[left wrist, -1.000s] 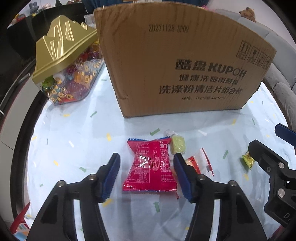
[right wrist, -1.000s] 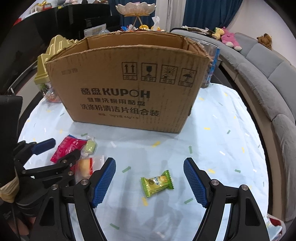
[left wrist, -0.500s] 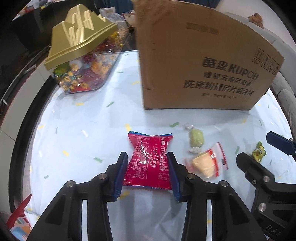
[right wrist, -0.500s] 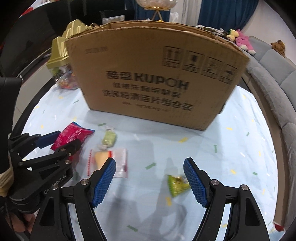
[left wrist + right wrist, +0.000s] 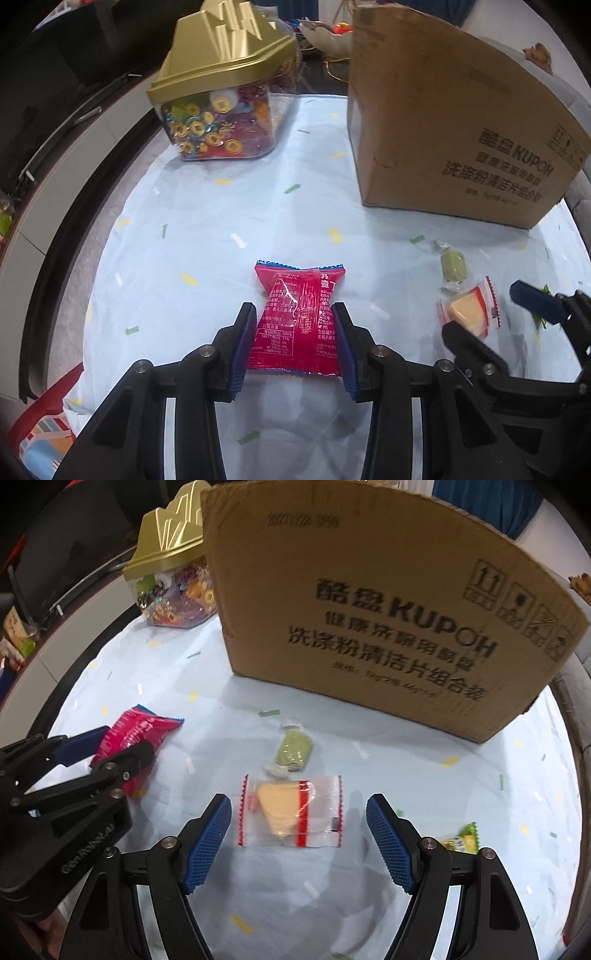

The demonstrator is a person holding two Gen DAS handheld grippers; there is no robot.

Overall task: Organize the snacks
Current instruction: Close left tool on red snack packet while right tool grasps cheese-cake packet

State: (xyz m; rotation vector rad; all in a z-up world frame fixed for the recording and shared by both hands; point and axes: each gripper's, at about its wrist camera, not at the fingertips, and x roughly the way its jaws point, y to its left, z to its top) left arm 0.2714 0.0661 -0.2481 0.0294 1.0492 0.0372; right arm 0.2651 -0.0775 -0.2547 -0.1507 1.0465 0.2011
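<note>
Left-wrist view: the left gripper (image 5: 295,345) pinches the red snack packet (image 5: 300,317) at lower centre, a blue pad (image 5: 243,343) pressed to each long side, the packet's long axis running up the frame along the fingers. Right-wrist view: the right gripper (image 5: 298,840) is spread, and the clear-wrapped yellow snack (image 5: 290,810) lies on the tablecloth (image 5: 443,794) between the fingertips and slightly ahead of them, long axis across the frame; this hand is judged the nearer to it. A green candy (image 5: 295,751) lies just beyond. The cardboard box (image 5: 388,609), upper right, reads "KUPOH" above Chinese lines too blurred to read; a gold-lidded candy jar (image 5: 221,103) stands at upper left.
</note>
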